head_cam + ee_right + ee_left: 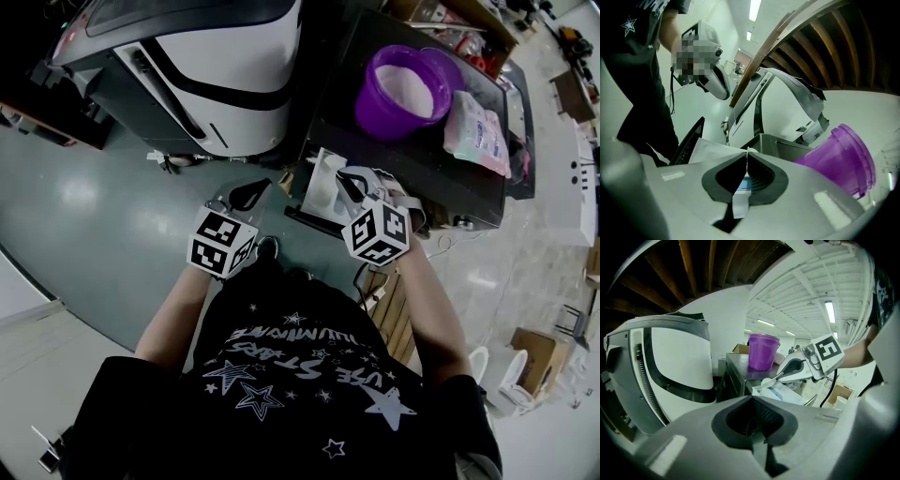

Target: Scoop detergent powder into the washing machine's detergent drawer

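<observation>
Pinching flat white scoop [767, 382], right claw [746, 151].

The washing machine [202, 70] is cut off at eleven o'clock; the scoop [739, 204] shows only its handle between the right tongs [747, 151].

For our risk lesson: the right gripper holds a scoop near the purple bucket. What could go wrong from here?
1. The right gripper pinches the scoop by its thin handle; loaded, it might twist and spill.
2. The purple bucket stands apart from the white drawer at the edge of the table, so powder may drop between.
3. The left gripper, jaws shut, holds nothing; the drawer could slide.
</observation>
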Demonstrator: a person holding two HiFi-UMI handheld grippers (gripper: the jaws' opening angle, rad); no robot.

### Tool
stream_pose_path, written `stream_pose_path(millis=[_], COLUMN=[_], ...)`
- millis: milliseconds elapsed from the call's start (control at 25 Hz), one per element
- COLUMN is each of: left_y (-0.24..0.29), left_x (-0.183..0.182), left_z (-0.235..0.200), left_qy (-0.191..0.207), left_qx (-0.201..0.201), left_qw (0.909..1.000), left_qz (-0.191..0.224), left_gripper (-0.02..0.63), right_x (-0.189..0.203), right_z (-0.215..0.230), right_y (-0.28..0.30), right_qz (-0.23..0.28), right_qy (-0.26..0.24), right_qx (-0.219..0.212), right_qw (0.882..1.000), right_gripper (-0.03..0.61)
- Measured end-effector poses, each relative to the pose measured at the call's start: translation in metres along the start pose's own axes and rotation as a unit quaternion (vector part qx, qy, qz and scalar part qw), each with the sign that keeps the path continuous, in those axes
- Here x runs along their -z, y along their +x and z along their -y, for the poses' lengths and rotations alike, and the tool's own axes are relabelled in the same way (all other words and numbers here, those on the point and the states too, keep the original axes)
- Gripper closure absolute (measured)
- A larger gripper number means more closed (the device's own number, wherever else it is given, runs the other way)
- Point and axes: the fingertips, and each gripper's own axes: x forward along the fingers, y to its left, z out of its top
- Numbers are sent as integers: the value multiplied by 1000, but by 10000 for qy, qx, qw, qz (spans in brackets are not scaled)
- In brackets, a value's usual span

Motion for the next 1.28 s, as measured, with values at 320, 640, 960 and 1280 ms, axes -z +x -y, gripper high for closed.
stream_pose_path(millis=[320, 640, 960, 1280], left_y=[1, -22, -54, -74], left_x=[0, 15, 29, 39], left_z=[14, 47, 75, 91], left_qy=[-32, -197, -419, -513], left_qx=[-138, -624, -1155, -1392], left_qw=[9999, 9978, 9921, 9887], left_qz=[-24, 111, 244, 225], left_gripper=[612, 612, 612, 612], right_x=[-1, 10, 9, 14], right_z=[2, 3, -10, -6], right_y=[-6, -24, -39, -49], right_qz=[276, 735, 1153, 1696], right_qy=[393, 1393, 1894, 3342], right_qx=[-25, -33, -209, -506], right_qw=[9988, 9875, 9749, 9257], right_gripper=[543, 545, 545, 544])
